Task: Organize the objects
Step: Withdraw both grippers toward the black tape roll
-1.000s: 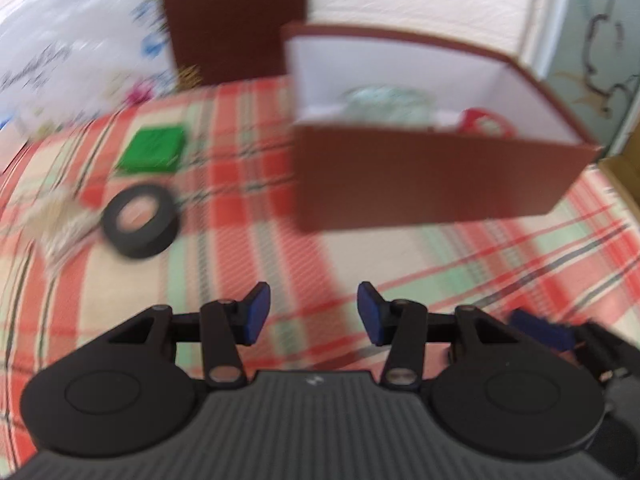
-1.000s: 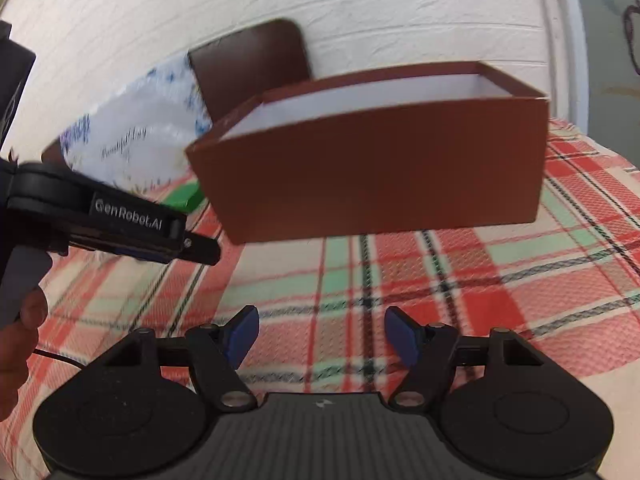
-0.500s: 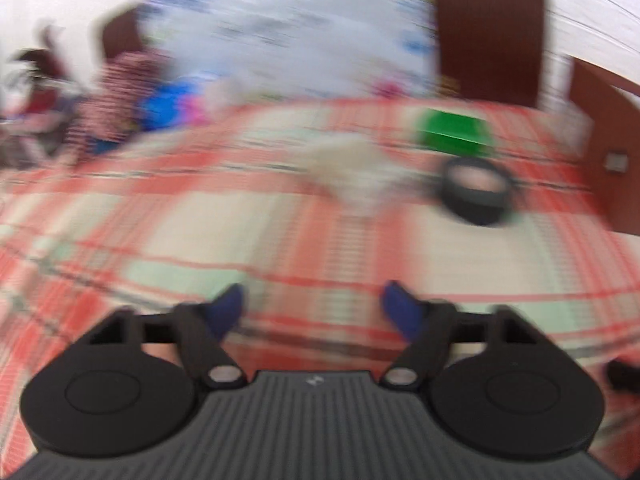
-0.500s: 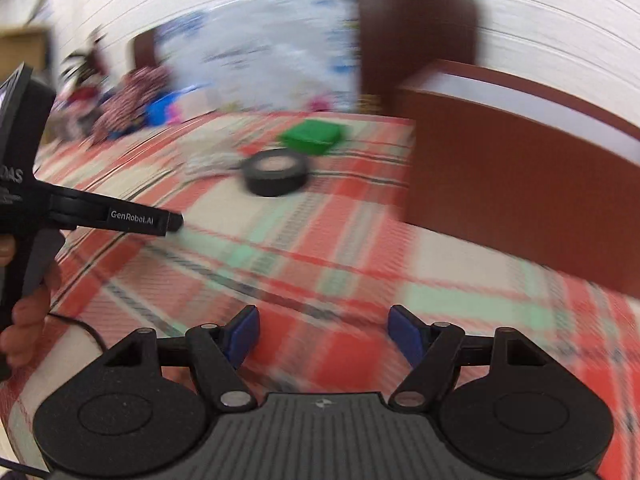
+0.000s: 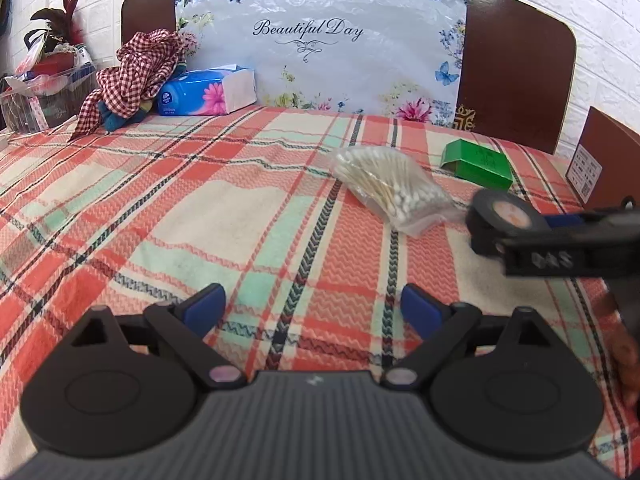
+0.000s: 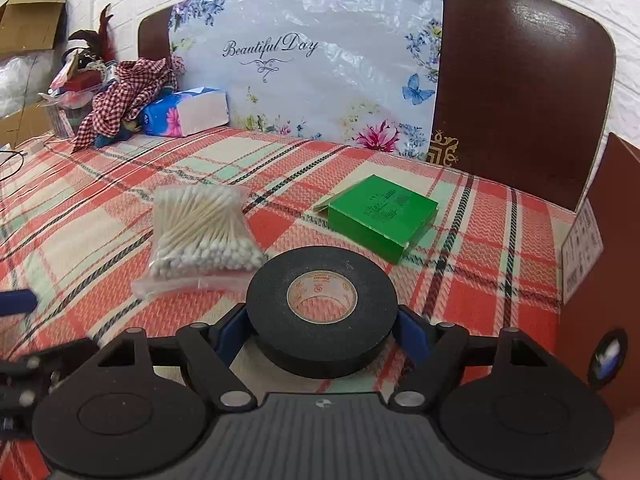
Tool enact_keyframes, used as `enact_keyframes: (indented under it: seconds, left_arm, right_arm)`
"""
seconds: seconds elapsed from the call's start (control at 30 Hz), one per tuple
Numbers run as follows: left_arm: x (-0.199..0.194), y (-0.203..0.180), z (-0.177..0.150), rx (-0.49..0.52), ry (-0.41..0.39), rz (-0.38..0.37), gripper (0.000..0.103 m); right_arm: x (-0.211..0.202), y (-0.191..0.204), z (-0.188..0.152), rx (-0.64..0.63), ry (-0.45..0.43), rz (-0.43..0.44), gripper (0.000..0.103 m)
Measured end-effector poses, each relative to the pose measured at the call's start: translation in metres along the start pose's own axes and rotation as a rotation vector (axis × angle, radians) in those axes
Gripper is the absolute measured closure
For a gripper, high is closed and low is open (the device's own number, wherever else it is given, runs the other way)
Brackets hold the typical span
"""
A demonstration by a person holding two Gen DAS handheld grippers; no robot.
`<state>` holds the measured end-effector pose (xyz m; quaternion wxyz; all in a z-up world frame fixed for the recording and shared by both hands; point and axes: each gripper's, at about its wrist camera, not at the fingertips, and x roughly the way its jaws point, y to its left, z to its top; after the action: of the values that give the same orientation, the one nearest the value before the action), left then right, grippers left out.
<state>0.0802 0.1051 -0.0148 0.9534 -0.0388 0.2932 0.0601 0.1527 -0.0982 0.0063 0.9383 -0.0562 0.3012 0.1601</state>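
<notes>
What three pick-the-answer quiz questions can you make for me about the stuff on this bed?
1. Where is the tissue box?
A. Inside the brown box
B. At the far end, beside the checked cloth
C. On top of the tape roll

2. What colour is the small flat box?
A. Green
B. Yellow
C. Purple

3. How is the tape roll sitting?
A. Standing on its edge
B. Leaning against the wall
C. Lying flat, hole facing up

Answers:
1. B: the tissue box sits by the headboard, right next to the checked cloth.
2. A: the small flat box is bright green all over.
3. C: the tape roll lies flat on the plaid cover, and you can look straight down into its hole.
</notes>
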Motion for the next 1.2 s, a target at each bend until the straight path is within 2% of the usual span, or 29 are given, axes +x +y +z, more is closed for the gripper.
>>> enact_keyframes:
  seconds: [0.17, 0.27, 0.43, 0.53, 0.63, 0.77, 1.2]
  left_arm:
    - [0.001, -0.001, 0.000, 0.006, 0.000, 0.004, 0.007]
    - [0.001, -0.003, 0.000, 0.017, 0.001, 0.011, 0.007]
    - [-0.001, -0.007, 0.000, 0.045, 0.004, 0.031, 0.007]
    - [-0.002, -0.011, 0.000, 0.068, 0.006, 0.049, 0.007]
    - [-0.003, -0.014, -0.001, 0.083, 0.006, 0.064, 0.007]
    - [-0.004, -0.016, -0.002, 0.092, 0.007, 0.076, 0.007]
    - [-0.007, -0.033, -0.003, 0.192, -0.011, 0.150, 0.006]
  right_arm:
    - [-0.054, -0.001, -0.038, 0.014, 0.009, 0.020, 0.027]
    - [-0.094, -0.009, -0.067, 0.029, 0.023, 0.002, 0.027]
    - [-0.156, -0.033, -0.112, 0.095, 0.014, -0.114, 0.027]
    - [-0.178, -0.048, -0.130, 0.150, 0.003, -0.182, 0.027]
    - [-0.183, -0.059, -0.133, 0.201, -0.007, -0.192, 0.027]
    - [-0.183, -0.051, -0.133, 0.168, -0.012, -0.220, 0.027]
    - [-0.210, -0.058, -0.154, 0.224, -0.071, -0.182, 0.026]
